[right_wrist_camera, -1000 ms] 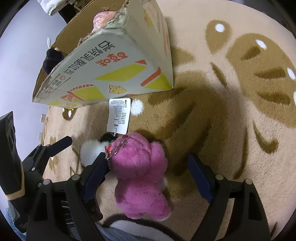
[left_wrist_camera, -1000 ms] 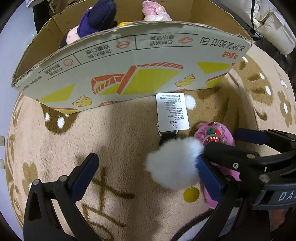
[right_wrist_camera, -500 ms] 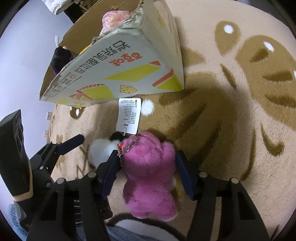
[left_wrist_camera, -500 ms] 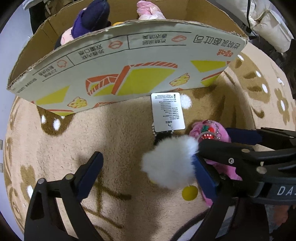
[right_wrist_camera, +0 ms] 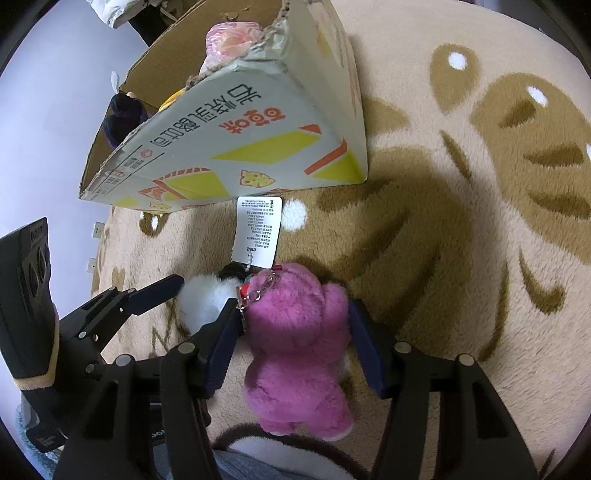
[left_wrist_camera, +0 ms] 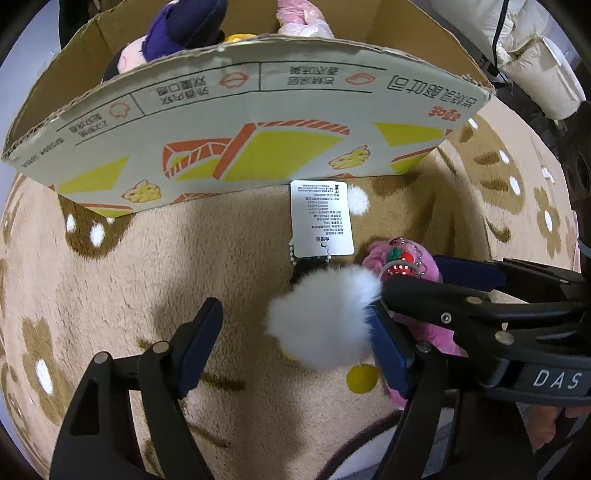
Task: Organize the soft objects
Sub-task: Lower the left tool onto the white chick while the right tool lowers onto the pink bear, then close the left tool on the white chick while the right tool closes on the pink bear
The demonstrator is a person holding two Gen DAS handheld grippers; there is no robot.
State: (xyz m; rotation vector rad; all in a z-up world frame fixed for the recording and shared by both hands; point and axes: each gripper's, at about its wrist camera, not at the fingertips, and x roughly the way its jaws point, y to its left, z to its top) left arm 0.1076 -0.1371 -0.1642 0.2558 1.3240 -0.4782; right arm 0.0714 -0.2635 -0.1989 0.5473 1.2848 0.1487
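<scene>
A white fluffy toy [left_wrist_camera: 321,317] with a paper tag [left_wrist_camera: 319,218] lies on the beige rug beside a pink plush bear [right_wrist_camera: 295,332]. My left gripper [left_wrist_camera: 293,347] points down over the white toy and its jaws are closing. The right pad touches the fur; the left pad [left_wrist_camera: 199,343] stands clear of it. My right gripper [right_wrist_camera: 293,347] straddles the pink bear, with both pads against its sides. The left gripper's finger [right_wrist_camera: 155,291] shows beside the white toy [right_wrist_camera: 207,299] in the right wrist view.
A printed cardboard box [left_wrist_camera: 258,110] stands open just beyond the toys; it holds a dark purple toy [left_wrist_camera: 184,26] and a pink one [left_wrist_camera: 299,18]. The patterned rug [right_wrist_camera: 480,221] stretches to the right. A white padded jacket [left_wrist_camera: 532,55] lies at the far right.
The left jaws have narrowed around the white toy. The right jaws have come in from a wide stance onto the pink bear. Neither hand has shifted much.
</scene>
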